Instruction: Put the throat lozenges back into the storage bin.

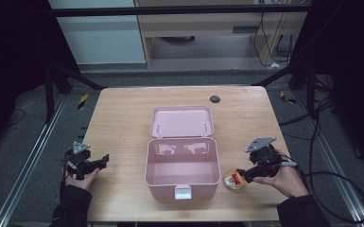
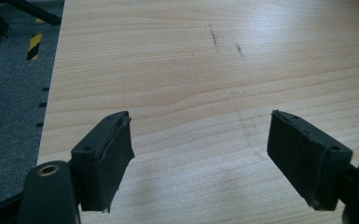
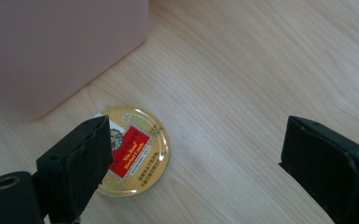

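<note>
Relative to the pink box (image 1: 182, 163) on the tabletop (image 1: 123, 118), the left gripper (image 1: 105, 159) sits off its left side and the right gripper (image 1: 242, 178) off its right. Both are black, blocky tools, each topped by a grey three-cornered plate with small dark screw heads. A black cable trails from the right gripper and loops away from the box; a light band wraps it near the body. In the gripper views, the jaws are thick black slabs with rubbery pads, ragged at the edges, each with a small screw hole. A brass-ringed hole marks the left jaw's arm. The person wears dark sleeves.
</note>
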A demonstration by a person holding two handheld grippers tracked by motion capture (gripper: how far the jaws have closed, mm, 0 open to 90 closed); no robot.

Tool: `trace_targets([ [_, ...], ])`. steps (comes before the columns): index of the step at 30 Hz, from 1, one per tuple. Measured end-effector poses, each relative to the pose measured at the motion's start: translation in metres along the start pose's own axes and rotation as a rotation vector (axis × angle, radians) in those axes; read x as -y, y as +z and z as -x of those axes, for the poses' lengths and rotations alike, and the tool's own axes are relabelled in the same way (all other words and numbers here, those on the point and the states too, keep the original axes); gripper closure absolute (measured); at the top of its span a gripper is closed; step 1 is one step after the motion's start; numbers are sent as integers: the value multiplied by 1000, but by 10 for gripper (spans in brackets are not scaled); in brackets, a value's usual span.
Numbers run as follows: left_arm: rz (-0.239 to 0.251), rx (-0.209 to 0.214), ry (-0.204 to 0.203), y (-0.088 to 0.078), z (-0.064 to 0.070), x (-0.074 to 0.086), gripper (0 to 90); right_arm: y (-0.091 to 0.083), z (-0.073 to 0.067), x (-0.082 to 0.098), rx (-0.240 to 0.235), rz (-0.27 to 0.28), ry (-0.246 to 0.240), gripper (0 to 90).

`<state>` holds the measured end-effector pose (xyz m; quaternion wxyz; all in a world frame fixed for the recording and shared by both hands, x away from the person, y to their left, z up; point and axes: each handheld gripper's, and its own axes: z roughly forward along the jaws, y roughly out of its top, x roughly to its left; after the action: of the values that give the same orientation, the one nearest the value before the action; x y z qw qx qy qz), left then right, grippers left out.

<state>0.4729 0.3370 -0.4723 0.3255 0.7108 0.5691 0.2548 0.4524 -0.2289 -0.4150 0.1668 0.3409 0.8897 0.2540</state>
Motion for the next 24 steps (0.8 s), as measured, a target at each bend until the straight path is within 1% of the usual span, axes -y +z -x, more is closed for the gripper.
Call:
trace_targets([
  [10,-3,1,3,0,0,0,210,8,-7,0,-47,-69,-57,92],
  [19,-2,-1,8,0,0,0,211,15,-10,-1,-74,-91,-89,92],
  [24,-4,0,7,0,0,0,212,19,-12,-1,-93,-107,-124,97],
])
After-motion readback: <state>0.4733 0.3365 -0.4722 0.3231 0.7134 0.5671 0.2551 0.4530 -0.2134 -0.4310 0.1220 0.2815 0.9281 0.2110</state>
